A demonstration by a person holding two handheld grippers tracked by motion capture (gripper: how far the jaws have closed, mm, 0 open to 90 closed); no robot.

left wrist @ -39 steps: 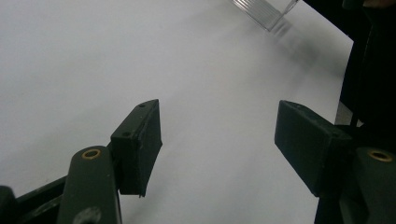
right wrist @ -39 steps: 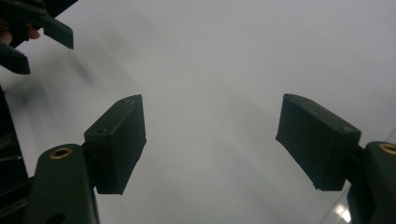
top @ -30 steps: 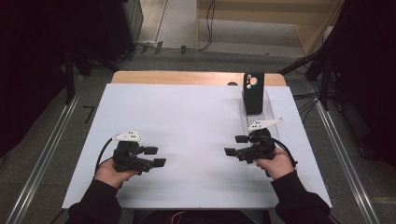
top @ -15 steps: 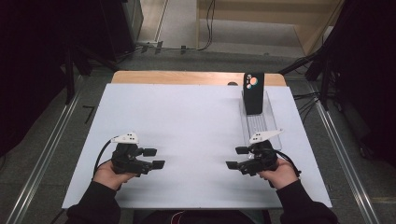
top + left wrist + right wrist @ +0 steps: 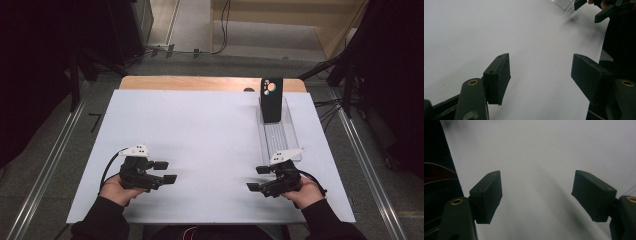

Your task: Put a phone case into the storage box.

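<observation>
Clear ribbed tray and black slab, right side of the white table.
Lies flat, long axis running near to far; carries the slab upright at its far end, broad face toward the near edge, round red, white and teal marks near the top.

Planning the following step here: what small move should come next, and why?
Probably ease the right gripper forward along the clear tray toward the black device standing at its far end. That gripper sits just short of the tray, jaws apart and empty; the left gripper is farther off.
</observation>
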